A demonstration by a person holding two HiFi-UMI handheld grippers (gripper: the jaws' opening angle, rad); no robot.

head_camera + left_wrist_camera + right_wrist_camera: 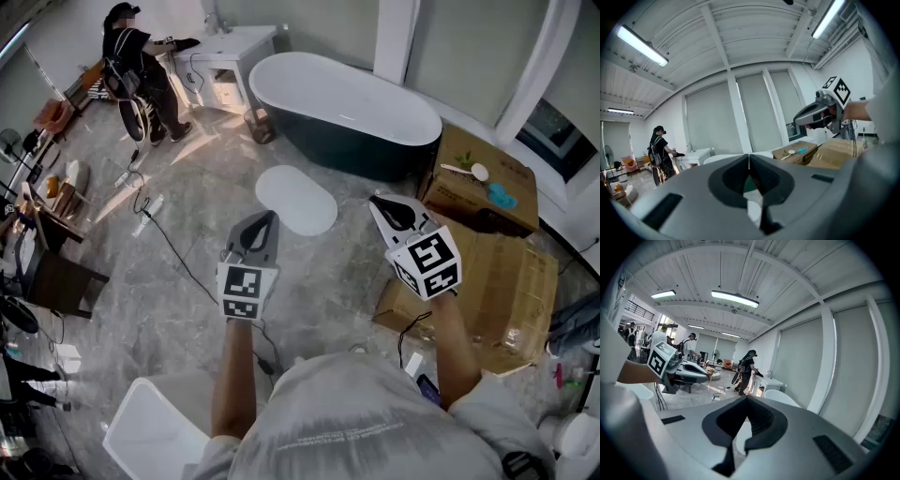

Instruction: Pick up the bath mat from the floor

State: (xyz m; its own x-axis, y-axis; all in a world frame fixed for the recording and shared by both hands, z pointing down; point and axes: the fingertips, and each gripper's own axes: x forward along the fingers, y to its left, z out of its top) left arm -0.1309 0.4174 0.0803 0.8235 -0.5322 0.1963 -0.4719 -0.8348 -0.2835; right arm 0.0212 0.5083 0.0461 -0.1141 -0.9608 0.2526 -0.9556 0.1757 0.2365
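The bath mat (296, 199) is a white oval lying flat on the grey marble floor in front of the bathtub (347, 111). Both grippers hang in the air above the floor, well short of the mat. My left gripper (271, 217) is shut and empty, pointing at the mat's near left end. Level with the mat's right end, my right gripper (375, 199) is also shut and empty. In the left gripper view the jaw tips (749, 157) meet, and a white patch shows below them. The right gripper view shows its tips (746, 398) closed too.
Cardboard boxes (487, 183) stand right of the mat, one flat (497, 281) by my right arm. A black cable (178, 253) runs across the floor on the left. A person (141, 80) stands at a white table (234, 47) at the back left. A white seat (150, 431) is near my left elbow.
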